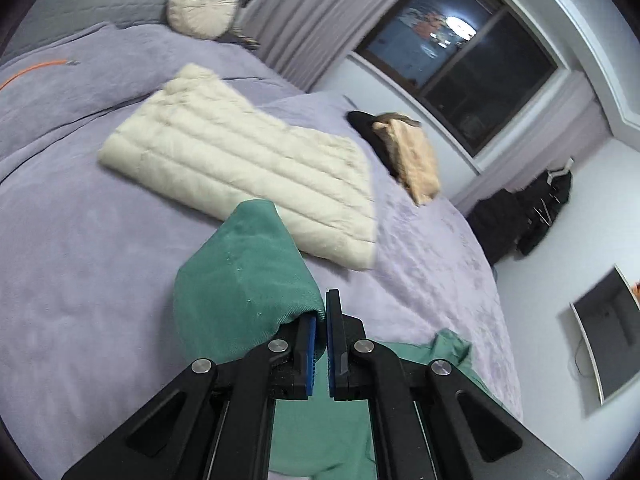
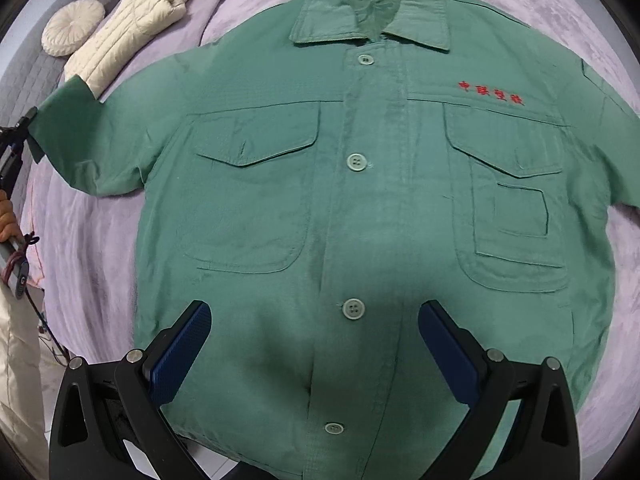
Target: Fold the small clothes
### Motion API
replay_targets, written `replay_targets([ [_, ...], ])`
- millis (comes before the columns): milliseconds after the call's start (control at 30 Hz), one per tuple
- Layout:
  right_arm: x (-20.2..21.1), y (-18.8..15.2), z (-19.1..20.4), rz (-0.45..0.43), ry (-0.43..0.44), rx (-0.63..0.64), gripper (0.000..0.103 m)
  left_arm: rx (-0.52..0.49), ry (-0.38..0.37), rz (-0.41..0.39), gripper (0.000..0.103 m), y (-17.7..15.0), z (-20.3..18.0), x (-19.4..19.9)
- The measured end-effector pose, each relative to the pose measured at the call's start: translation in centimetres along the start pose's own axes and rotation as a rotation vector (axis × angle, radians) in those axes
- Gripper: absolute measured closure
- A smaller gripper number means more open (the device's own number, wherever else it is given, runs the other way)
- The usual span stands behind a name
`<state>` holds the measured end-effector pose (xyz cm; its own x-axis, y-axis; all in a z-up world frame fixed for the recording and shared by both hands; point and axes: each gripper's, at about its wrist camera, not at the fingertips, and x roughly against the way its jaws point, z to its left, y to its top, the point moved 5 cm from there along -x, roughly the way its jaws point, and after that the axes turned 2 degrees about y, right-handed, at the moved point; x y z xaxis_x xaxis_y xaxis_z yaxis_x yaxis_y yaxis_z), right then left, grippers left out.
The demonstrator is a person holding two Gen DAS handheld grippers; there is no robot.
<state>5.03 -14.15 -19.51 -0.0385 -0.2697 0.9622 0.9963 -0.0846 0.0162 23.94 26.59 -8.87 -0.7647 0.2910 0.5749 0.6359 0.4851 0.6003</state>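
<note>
One green work shirt [image 2: 360, 200] lies face-up and buttoned on the lilac bedspread [image 2: 100, 260], collar pointing away from the right gripper [image 2: 316, 356], whose jaws gape wide above the hem. The left gripper [image 1: 321, 354] is clamped on the sleeve cuff [image 1: 248, 280], so it's the nearer one for folding that sleeve inward across the shirt's long axis. The fabric looks like stiff cotton twill with flap pockets and red embroidery. A cream quilted jacket [image 1: 240, 164] sits just beyond the sleeve.

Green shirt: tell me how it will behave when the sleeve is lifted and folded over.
The green shirt is probably floppy: its sleeve drapes over the left gripper. It seems a light woven cloth, so it should crease flat. It may drag on the fuzzy purple blanket rather than slide.
</note>
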Motion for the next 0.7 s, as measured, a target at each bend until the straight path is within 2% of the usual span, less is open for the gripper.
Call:
replay_targets([
  [100, 1.2, 0.0, -2.5, -0.032, 0.012, -0.046, 0.0, -0.142, -0.091, 0.056, 0.098, -2.0, -9.0, -2.1],
  [200, 2.1, -0.3, -5.3, -0.059, 0.014, -0.1, 0.0, -0.273, -0.17, 0.147, 0.098, -6.3, -17.6, -5.3],
  [300, 2.6, -0.5, -9.2, -0.082, 0.01, -0.167, 0.0, -0.399, -0.185, 0.252, 0.098, -12.5, -24.7, -9.6],
  [367, 2.6, -0.7, -11.5, -0.087, 0.005, -0.21, 0.0, -0.487, -0.157, 0.317, 0.098, -17.2, -27.5, -12.5],
  [500, 1.8, -1.8, -16.1, -0.082, -0.023, -0.283, 0.0, -0.639, -0.06, 0.445, 0.098, -26.2, -29.4, -16.7],
  [600, 1.8, -2.2, -18.8, -0.077, -0.032, -0.319, 0.0, -0.759, 0.032, 0.464, 0.097, -29.9, -29.0, -17.6],
  [667, 1.6, -2.3, -19.4, -0.082, -0.037, -0.331, 0.0, -0.789, 0.061, 0.497, 0.096, -31.4, -28.3, -17.5],
  [700, 1.5, -2.1, -19.5, -0.088, -0.04, -0.333, 0.0, -0.789, 0.058, 0.527, 0.073, -31.8, -27.9, -17.4],
])
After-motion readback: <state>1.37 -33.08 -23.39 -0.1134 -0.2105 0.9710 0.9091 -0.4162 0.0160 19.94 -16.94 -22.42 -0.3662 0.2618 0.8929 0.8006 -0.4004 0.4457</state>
